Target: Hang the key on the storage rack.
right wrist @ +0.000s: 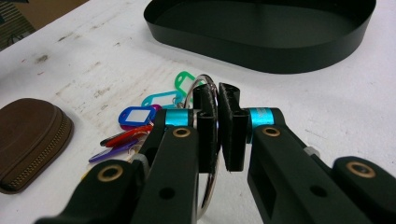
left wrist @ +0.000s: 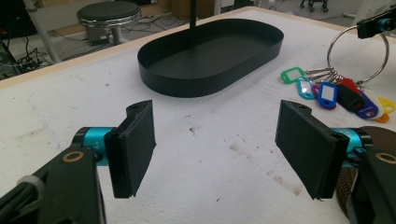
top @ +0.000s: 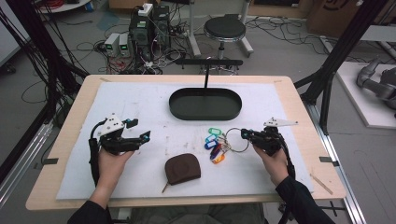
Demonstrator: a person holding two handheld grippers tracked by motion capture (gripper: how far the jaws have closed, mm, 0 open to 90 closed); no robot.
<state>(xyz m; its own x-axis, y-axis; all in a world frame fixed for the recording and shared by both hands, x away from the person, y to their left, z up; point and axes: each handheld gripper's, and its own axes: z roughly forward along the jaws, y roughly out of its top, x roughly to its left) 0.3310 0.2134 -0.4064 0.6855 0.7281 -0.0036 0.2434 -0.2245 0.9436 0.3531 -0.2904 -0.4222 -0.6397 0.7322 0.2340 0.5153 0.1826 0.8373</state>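
A large metal key ring [top: 238, 151] carries several coloured key tags [top: 214, 144] that lie on the white mat right of centre. My right gripper [top: 246, 135] is shut on the ring's right side. In the right gripper view the ring [right wrist: 192, 88] passes between the closed pads of the right gripper [right wrist: 217, 122], with the tags [right wrist: 140, 115] spread to its left. My left gripper [top: 139, 129] hovers open over bare mat at the left. Its pads [left wrist: 135, 147] stand wide apart with nothing between them. A brown zipped pouch [top: 183, 169] lies near the front, between the two hands.
A black oval tray [top: 180, 109] sits at the back centre of the mat, with a thin black post [top: 206, 77] rising from its far side. The wooden table edge [top: 303, 116] borders the mat. A stool and cables are on the floor beyond.
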